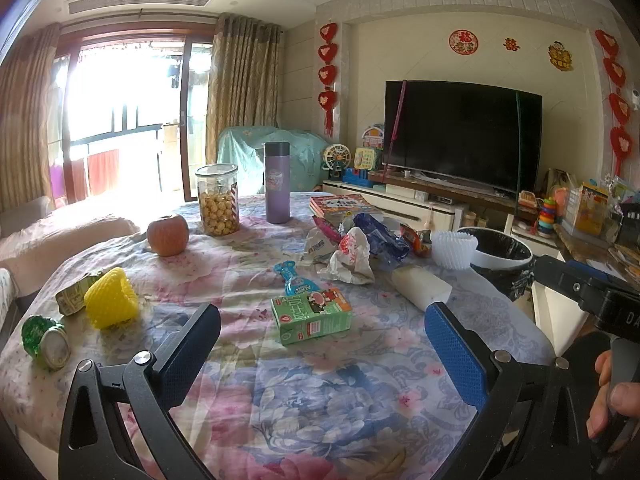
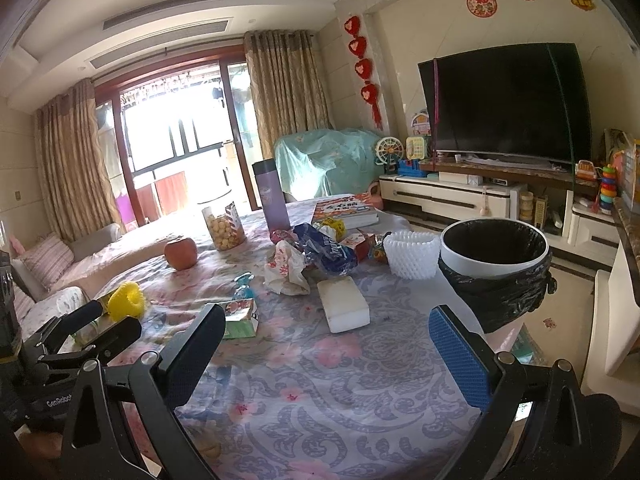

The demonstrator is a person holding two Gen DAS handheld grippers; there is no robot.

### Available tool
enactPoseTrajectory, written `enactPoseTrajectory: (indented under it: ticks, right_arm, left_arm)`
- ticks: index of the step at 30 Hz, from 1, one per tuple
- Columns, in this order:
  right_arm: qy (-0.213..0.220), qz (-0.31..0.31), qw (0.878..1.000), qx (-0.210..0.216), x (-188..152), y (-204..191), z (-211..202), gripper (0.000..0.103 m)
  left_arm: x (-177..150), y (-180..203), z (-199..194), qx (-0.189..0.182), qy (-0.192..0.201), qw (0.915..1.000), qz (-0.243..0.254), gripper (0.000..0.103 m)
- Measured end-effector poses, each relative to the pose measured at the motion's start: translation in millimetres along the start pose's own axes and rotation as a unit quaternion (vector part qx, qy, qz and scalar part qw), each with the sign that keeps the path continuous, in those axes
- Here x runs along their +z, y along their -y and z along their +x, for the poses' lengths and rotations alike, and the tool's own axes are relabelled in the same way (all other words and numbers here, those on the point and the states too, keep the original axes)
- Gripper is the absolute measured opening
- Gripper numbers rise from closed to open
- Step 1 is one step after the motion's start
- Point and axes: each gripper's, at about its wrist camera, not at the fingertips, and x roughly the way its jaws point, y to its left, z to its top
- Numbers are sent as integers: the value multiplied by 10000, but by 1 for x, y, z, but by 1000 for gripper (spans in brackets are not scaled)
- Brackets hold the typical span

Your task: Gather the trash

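Left wrist view: left claw [image 1: 322, 336] was spread wide, empty, carton [image 1: 311, 315] at 12 o'clock on the desk [image 1: 360, 400]. Right claw [image 2: 327, 338] also apart, foam block [image 2: 344, 304] ahead, bin [image 2: 494, 248] at 1 o'clock. Nothing collected yet, I'd judge; next: advance, close on carton.

Colours and patterns being recorded: counter [image 1: 320, 380] cloth being shown in pink and blue floral print; milk carton [image 1: 312, 315] green; foam net [image 1: 111, 298] yellow; second foam net [image 1: 456, 249] white; apple [image 1: 168, 234] red; flask [image 1: 277, 182] lilac, dark-capped; bin [image 2: 494, 256] white, black-lined; fingers [image 1: 456, 354] faced blue and black.
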Motion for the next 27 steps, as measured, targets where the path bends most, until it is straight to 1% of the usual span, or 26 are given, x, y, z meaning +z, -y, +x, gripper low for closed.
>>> enactPoseTrajectory:
  ticks: [18, 27]
  right_arm:
    - [-29, 34, 10000, 45, -1, 0, 1, 102]
    - [-59, 50, 10000, 55, -3, -1, 3, 102]
  left_arm:
    - [-2, 0, 1, 2, -8, 10000, -22, 102]
    - [-6, -2, 8, -1, -83, 10000, -34, 102]
